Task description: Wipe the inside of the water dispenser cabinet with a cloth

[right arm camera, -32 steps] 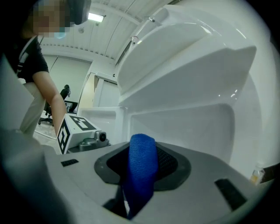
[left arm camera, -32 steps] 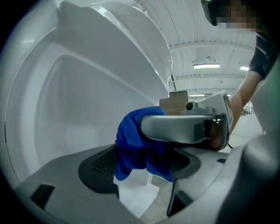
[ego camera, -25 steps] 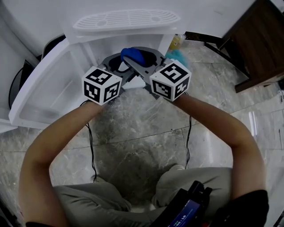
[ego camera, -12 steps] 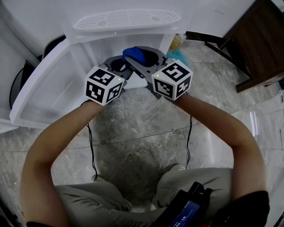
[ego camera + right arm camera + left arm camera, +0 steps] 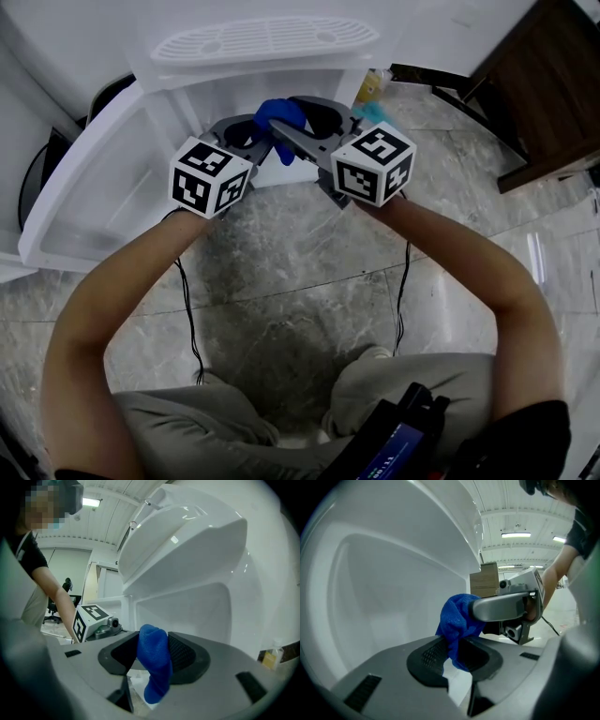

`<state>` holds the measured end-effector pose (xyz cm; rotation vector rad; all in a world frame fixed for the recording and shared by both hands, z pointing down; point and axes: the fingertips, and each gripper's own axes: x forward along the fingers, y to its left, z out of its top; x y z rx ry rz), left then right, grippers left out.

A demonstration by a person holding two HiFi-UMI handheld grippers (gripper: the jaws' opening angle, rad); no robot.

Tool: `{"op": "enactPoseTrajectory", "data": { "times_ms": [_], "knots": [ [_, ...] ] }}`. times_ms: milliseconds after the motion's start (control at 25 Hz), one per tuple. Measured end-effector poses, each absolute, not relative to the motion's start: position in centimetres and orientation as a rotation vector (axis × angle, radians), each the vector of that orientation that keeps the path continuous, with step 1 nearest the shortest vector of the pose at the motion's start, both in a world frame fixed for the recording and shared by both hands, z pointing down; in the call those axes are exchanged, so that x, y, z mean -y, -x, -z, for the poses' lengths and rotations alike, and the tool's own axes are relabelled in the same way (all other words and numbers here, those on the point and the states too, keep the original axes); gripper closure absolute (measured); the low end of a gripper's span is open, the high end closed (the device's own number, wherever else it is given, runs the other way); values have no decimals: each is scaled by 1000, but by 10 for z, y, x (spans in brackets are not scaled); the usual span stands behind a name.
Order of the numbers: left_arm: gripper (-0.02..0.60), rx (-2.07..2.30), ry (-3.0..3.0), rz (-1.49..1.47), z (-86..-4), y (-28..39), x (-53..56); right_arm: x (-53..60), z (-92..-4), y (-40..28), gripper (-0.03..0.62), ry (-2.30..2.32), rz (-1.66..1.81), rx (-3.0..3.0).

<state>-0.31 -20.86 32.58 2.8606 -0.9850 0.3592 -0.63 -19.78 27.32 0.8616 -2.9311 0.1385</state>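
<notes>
A blue cloth [image 5: 279, 117] hangs bunched in front of the open lower cabinet [image 5: 234, 94] of the white water dispenser [image 5: 262, 42]. My left gripper [image 5: 255, 131] is shut on the cloth [image 5: 457, 630], whose lower fold is pinched between the dark pads. My right gripper [image 5: 305, 122] comes in from the right, its jaws opening. The cloth [image 5: 153, 663] still hangs between its pads, with a gap on the left side. The two grippers cross tip to tip, and the right gripper's grey jaw shows in the left gripper view beside the cloth.
The cabinet's white door [image 5: 94, 178] swings open to the left. A small yellow bottle [image 5: 372, 89] and a teal item [image 5: 377, 112] sit at the dispenser's right foot. Dark wooden furniture [image 5: 553, 84] stands at the right. Marble floor [image 5: 300, 272] lies below.
The left jaws have closed onto the blue cloth. The right jaws have spread wider around it, and the right gripper's cube has shifted slightly right and up.
</notes>
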Motion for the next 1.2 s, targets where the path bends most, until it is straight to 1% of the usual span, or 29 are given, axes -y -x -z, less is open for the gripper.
{"op": "enactPoseTrajectory", "data": {
  "times_ms": [280, 640, 680, 720, 840, 1000, 1200],
  "knots": [
    [502, 1068, -2776, -309, -328, 25, 222, 201, -270, -10, 427, -900, -129, 2935],
    [502, 1045, -2800, -332, -333, 27, 215, 210, -285, -40, 430, -984, -60, 2848],
    [500, 1043, -2801, -335, -334, 27, 215, 210, -287, -44, 503, -1002, -29, 2822],
    [502, 1042, -2801, -339, -334, 27, 215, 210, -290, -48, 595, -1014, 9, 2794],
    [500, 1036, -2803, -350, -337, 26, 214, 205, -298, -48, 597, -985, 76, 2749],
    [500, 983, -2793, -396, -350, 20, 216, 203, -307, -47, 597, -968, 67, 2738],
    [500, 961, -2765, -543, -380, 9, 226, 203, -318, -57, 596, -987, 39, 2715]
  ]
}}
